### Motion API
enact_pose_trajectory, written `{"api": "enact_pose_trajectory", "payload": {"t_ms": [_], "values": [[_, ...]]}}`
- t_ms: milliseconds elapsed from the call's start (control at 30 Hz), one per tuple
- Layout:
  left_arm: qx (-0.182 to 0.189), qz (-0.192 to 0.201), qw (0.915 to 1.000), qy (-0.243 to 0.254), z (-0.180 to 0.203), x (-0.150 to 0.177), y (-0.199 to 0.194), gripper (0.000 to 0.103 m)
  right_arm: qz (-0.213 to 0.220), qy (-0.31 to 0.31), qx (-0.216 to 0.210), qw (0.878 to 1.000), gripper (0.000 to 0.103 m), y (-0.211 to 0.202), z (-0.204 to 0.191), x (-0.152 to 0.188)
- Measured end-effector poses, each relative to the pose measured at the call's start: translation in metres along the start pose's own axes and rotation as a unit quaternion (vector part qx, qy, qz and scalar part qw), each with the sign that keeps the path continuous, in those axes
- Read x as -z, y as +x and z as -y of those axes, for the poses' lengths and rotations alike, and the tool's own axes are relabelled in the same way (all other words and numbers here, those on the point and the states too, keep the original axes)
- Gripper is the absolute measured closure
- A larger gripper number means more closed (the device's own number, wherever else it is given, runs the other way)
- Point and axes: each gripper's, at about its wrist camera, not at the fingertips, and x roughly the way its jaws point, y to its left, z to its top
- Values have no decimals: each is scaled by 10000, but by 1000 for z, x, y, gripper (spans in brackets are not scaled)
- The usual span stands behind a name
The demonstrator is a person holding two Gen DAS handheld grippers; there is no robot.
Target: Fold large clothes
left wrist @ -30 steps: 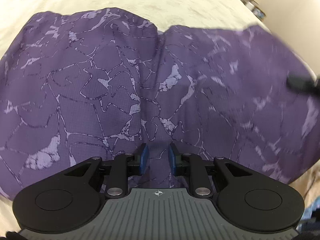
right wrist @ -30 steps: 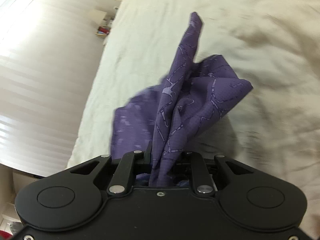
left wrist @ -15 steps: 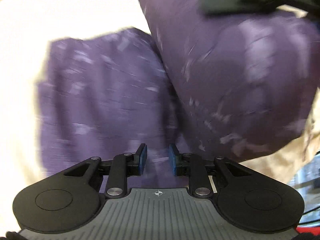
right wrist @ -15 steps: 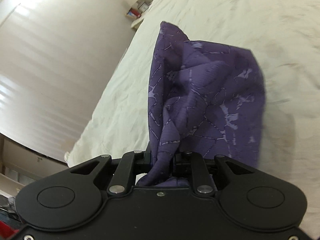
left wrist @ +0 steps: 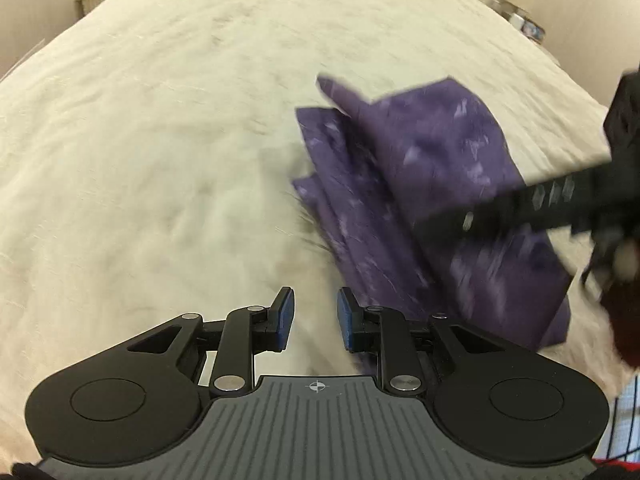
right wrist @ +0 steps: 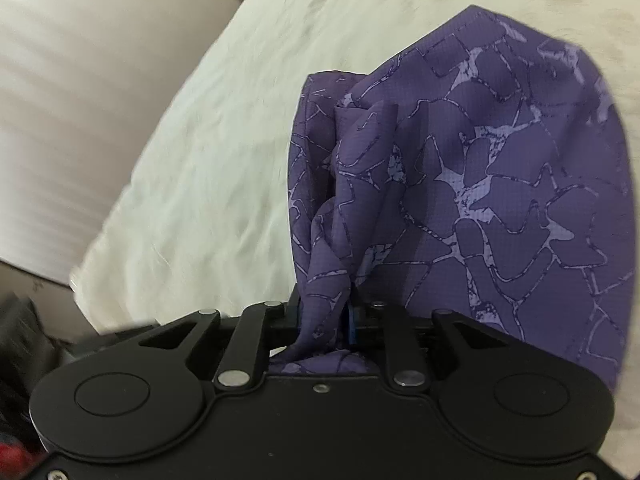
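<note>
Holding a bunched fold of the purple cloth (right wrist: 460, 200) in our right gripper (right wrist: 324, 320), whose jaws have just been opening yet remain clamped on it, we keep the left gripper (left wrist: 312, 320) empty, jaws apart, over the cream bedspread (left wrist: 160, 160) beside the cloth's folded layers

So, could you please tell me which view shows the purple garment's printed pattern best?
The right wrist view: the purple garment fills it, sharp and close, bunched in the right gripper. The left wrist view shows it blurred, folded on the bed.
</note>
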Motion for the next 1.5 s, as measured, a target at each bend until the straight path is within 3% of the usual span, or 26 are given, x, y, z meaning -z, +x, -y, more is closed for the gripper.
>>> {"api": "enact_pose_trajectory", "payload": {"t_ms": [100, 267, 433, 567, 667, 800, 900, 967, 1067, 1167, 1300, 1400, 1500], "values": [[-9, 101, 9999, -90, -3, -8, -1, 80, -129, -170, 78, 9997, 66, 17, -11, 5], [152, 366, 9990, -182, 1, -27, -8, 80, 89, -316, -106, 9994, 46, 11, -8, 10], [363, 826, 9959, -54, 18, -57, -16, 80, 706, -83, -428, 9965, 44, -33, 5, 8], [615, 1016, 9927, 221, 41, -75, -15, 79, 1193, -4, -282, 9925, 41, -78, 21, 12], [883, 990, 9900, 489, 66, -83, 0, 79, 1318, -137, 41, 9912, 42, -93, 28, 17], [969, 647, 9899, 805, 84, -72, 23, 79, 944, -695, 447, 9921, 61, -90, 30, 31], [660, 358, 9930, 913, 82, -59, 50, 79, 306, -1512, 654, 9859, 63, -70, 19, 57], [427, 117, 9971, 612, 63, -53, 66, 79, -95, -1801, 634, 9816, 63, -60, 17, 72], [537, -108, 9982, -252, 40, -56, 88, 80, -269, -1825, 540, 9814, 64, -56, 16, 82], [339, -64, 9989, -332, 42, -65, 89, 80, -215, -1748, 461, 9833, 64, -65, 14, 73], [245, 19, 9994, -227, 43, -72, 73, 80, 213, -1850, 517, 9811, 61, -92, 4, 51], [232, 262, 9994, -49, 49, -68, 53, 79, 795, -1629, 809, 9801, 49, -106, 9, 19], [317, 406, 9983, 264, 58, -57, 36, 78, 1260, -1384, 1073, 9765, 48, -112, 16, -15]]}}
